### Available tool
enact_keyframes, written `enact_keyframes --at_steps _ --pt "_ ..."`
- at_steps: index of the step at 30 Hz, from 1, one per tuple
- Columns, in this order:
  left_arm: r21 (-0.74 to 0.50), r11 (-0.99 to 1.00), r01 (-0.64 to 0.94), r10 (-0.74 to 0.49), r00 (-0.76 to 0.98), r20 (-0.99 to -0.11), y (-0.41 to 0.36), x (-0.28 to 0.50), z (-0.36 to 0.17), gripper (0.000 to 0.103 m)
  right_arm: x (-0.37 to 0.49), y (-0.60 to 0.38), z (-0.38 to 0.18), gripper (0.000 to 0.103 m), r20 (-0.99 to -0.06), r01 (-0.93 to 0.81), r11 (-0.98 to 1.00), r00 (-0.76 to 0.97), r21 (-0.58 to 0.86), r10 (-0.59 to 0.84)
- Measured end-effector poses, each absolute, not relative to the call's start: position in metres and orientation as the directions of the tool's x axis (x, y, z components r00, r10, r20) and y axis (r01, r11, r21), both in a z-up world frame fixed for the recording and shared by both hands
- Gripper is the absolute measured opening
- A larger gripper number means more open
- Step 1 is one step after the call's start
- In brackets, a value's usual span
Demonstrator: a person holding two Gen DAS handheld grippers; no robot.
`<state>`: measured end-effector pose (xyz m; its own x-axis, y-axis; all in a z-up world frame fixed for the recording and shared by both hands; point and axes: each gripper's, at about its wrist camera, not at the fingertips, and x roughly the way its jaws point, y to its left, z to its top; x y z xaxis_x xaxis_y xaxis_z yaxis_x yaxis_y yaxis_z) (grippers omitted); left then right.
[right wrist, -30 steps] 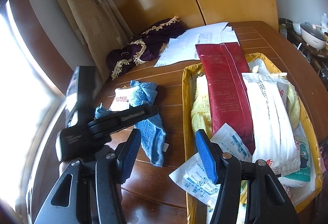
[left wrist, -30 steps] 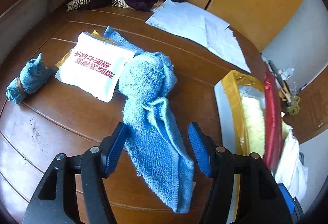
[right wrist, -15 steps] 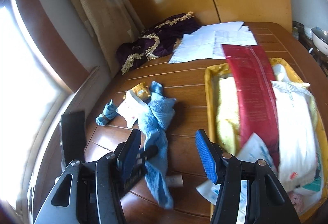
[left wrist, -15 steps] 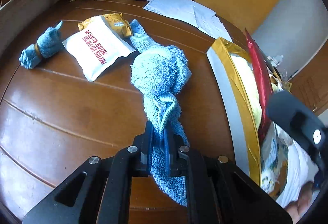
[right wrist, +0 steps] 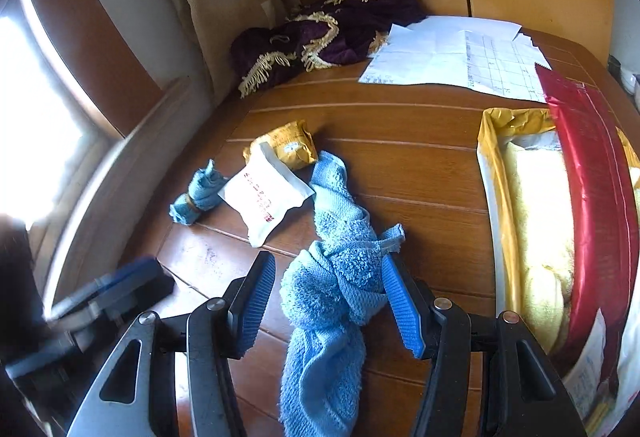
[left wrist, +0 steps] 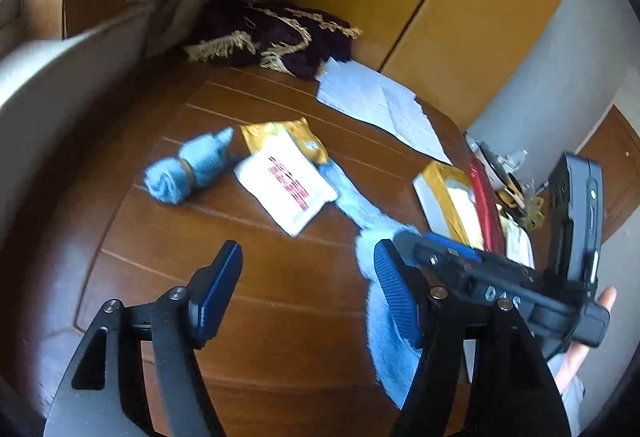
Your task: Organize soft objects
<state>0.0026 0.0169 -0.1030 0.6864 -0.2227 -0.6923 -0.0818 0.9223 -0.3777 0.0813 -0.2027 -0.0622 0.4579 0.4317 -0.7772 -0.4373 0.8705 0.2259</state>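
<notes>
A light blue towel [right wrist: 320,369] lies bunched and twisted on the brown wooden table [right wrist: 420,165]. My right gripper [right wrist: 328,301] stands open with the towel's thick knot between its blue pads; the right pad [right wrist: 402,309] touches the cloth. In the left wrist view the towel [left wrist: 384,353] trails off to the right, partly behind my right-hand finger. My left gripper [left wrist: 308,281] is open over bare wood, with nothing between its fingers. A small rolled blue cloth [right wrist: 198,195] tied with a band lies further left.
A white packet [right wrist: 266,199] and a yellow packet [right wrist: 290,143] lie beside the towel. At the right stands a yellow box [right wrist: 490,173] holding a yellow towel [right wrist: 536,221] and a red bag [right wrist: 592,165]. Papers [right wrist: 452,53] and a purple fringed cloth [right wrist: 332,33] are at the back.
My left gripper, shut on the towel's tail half a second ago, has opened and swung left off it. My right gripper has come down around the towel's knot.
</notes>
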Motion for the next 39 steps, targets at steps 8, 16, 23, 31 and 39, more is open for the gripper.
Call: enact_keyframes --at_steps 8,16,23,31,39 --pt "-0.056 0.953 -0.299 0.175 0.690 -0.702 0.052 0.059 -0.116 0.068 0.076 -0.187 -0.079 0.058 -0.812 -0.436 0.892 0.474 0.120 0.341" --pt "-0.004 0.979 -0.204 0.126 0.621 -0.774 0.058 0.086 -0.155 0.065 0.068 -0.177 -0.088 0.056 -0.818 -0.440 0.896 0.495 0.053 0.291" --pt "-0.001 0.974 -0.225 0.137 0.599 -0.789 0.052 0.088 -0.165 0.042 0.062 -0.186 -0.083 0.045 -0.807 -0.433 0.896 0.490 0.103 0.330" --pt "-0.007 0.969 -0.245 0.146 0.598 -0.788 0.049 0.089 -0.165 0.032 0.050 -0.203 -0.068 0.045 -0.770 -0.423 0.892 0.511 0.160 0.381" --pt "-0.088 0.941 -0.327 0.130 0.590 -0.797 0.050 0.066 -0.160 0.022 0.035 -0.226 -0.049 0.045 -0.705 -0.434 0.872 0.544 0.228 0.455"
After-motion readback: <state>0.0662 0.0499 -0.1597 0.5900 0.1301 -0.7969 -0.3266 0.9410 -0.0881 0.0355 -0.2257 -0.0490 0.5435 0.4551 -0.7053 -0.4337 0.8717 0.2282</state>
